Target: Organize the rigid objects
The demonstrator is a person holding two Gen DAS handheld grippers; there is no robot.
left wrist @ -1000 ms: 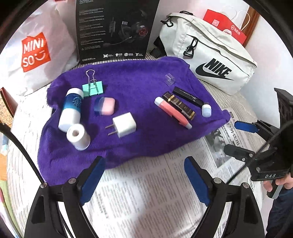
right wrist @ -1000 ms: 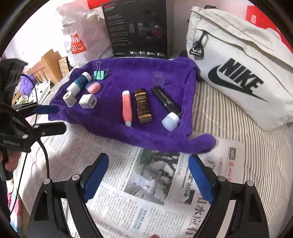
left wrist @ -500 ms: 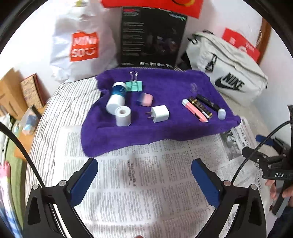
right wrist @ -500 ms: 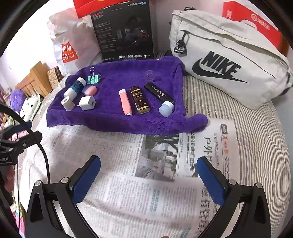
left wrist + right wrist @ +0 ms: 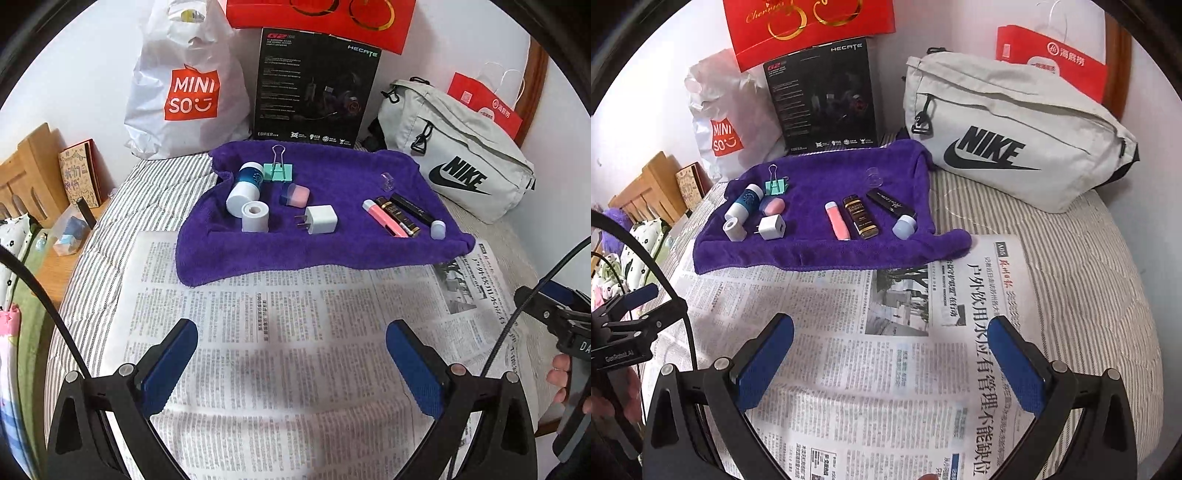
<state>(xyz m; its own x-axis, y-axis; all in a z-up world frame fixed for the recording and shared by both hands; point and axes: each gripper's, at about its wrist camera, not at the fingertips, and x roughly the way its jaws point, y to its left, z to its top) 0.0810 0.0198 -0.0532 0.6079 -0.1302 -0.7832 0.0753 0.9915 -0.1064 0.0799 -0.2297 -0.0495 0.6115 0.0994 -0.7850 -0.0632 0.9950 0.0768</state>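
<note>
A purple towel [image 5: 332,254] [image 5: 812,254] lies on the bed and carries several small objects. On its left are a blue-and-white bottle [image 5: 245,188], a white tape roll [image 5: 255,217], a green binder clip [image 5: 277,170], a pink-and-blue eraser [image 5: 294,194] and a white charger plug [image 5: 321,220]. On its right are a pink tube [image 5: 837,220], a brown-gold case [image 5: 860,217], a black tube [image 5: 889,202], a pale blue cap [image 5: 904,226] and a clear cap [image 5: 874,176]. My left gripper [image 5: 291,350] and right gripper [image 5: 892,349] are open and empty above the newspaper [image 5: 280,350], well short of the towel.
A Miniso bag [image 5: 184,88], a black headset box [image 5: 314,85], a white Nike bag [image 5: 1015,133] and red paper bags [image 5: 1056,59] stand behind the towel. A wooden bedside stand [image 5: 33,177] is at the left. The striped bed [image 5: 1089,258] drops off at the right.
Both grippers have pulled back and up from the towel, so the objects look smaller and farther. Both stayed open and empty. The objects have not moved.
</note>
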